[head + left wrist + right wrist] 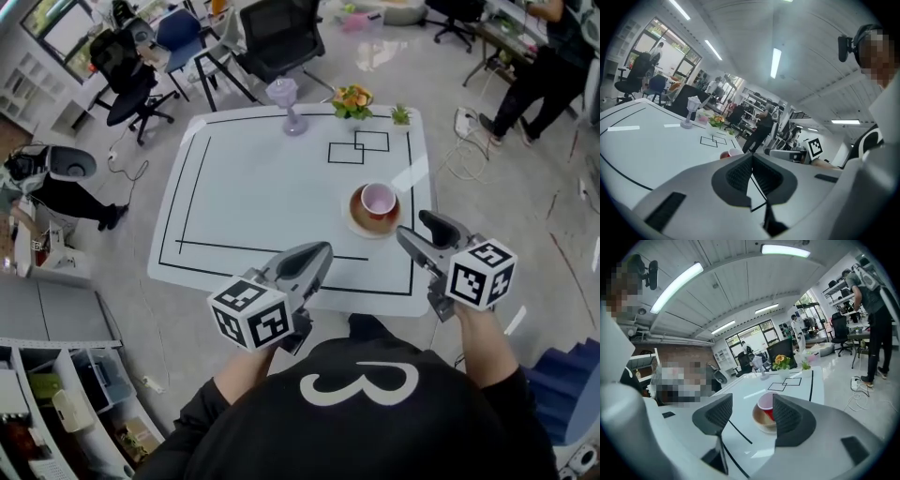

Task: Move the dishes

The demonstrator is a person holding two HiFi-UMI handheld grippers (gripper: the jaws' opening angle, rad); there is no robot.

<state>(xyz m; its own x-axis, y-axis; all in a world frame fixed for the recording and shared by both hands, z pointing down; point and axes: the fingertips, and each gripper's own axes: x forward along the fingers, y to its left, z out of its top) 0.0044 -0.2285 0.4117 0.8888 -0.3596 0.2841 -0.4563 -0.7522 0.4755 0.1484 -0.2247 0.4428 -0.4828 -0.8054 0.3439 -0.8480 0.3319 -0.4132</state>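
**Cup and saucer sit near the table's right edge, with bare tabletop to the left**

The pink cup (379, 199) stands in a brown saucer (357, 218) close to the white table's (253, 187) right edge, just inside the black tape line. The right gripper (414, 228) hovers just on the near side of it, jaws apart and holding nothing. Its own view shows the cup and saucer through the gap. The left gripper (319, 253) hangs over the near edge, jaws together and empty. At the far edge stand a lilac vase (284, 103), flowers (352, 100) and a small plant (401, 115). The head view alone shows the office chairs beyond.
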